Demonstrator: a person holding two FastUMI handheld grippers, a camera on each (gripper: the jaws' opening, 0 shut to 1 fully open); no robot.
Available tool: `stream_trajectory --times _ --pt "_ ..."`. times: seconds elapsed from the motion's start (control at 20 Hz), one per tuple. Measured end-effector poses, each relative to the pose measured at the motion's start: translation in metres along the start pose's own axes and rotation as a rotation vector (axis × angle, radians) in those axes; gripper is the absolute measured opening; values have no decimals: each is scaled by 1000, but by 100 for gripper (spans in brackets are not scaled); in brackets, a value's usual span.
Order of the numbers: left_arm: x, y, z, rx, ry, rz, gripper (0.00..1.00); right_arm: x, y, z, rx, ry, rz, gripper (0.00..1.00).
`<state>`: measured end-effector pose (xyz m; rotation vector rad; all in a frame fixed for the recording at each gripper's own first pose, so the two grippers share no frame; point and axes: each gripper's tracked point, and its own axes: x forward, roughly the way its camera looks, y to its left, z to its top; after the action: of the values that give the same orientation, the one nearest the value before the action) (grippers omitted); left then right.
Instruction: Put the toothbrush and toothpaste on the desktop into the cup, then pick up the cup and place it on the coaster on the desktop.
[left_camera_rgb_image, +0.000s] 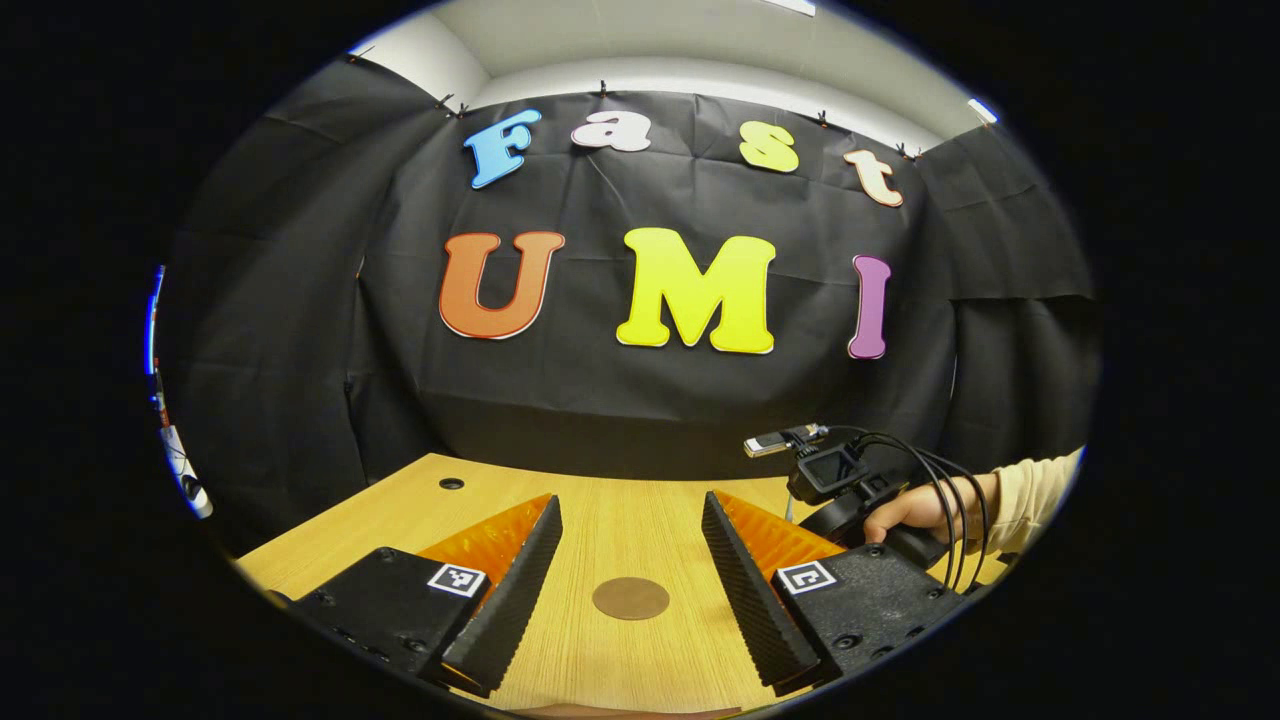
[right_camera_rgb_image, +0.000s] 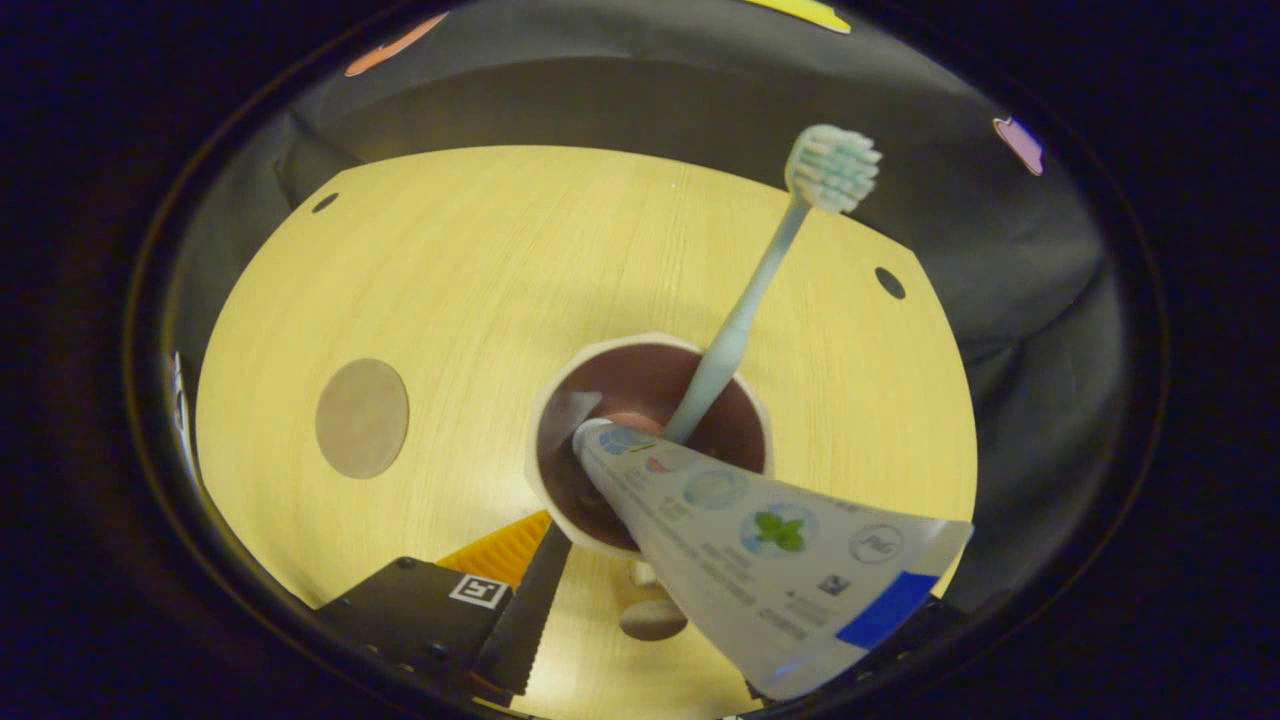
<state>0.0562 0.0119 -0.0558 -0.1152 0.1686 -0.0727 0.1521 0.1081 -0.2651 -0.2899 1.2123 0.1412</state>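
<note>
Looking down from the right gripper, the pale-rimmed cup with a dark brown inside sits directly below and ahead, and the white printed toothpaste tube slants from the fingers down into its mouth, cap end inside, flat crimped end toward the camera. Whether both fingers press on the tube I cannot tell, since the tube covers one of them. The pale green toothbrush already stands in the cup, leaning on the far rim, bristles up. The round brown coaster lies flat on the light wooden desktop, well apart from the cup to the view's left, with bare wood between. The left gripper hangs spread apart and empty above that coaster, so it seems nearer the goal, while a hand in a cream sleeve holds the other device to its right. The tube probably needs dropping next.
</note>
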Motion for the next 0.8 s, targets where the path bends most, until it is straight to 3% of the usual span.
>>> stream_trajectory --times 0.15,0.25,0.3,0.35,0.6,0.8 --pt "3 3 -6 -4 20 7 90 3 1 -4 -10 23 -2 74" --pt "5 4 -8 -11 30 8 90 8 2 -8 10 43 15 58" --pt "6 4 -10 -14 35 6 90 7 3 -5 31 39 33 35" --pt "6 3 -11 -16 38 5 90 10 5 -6 34 41 49 31" --pt "5 5 -6 -4 19 8 90 5 0 -9 40 41 69 27" --pt "1 4 -1 2 2 2 90 -23 -4 6 26 -40 48 27"
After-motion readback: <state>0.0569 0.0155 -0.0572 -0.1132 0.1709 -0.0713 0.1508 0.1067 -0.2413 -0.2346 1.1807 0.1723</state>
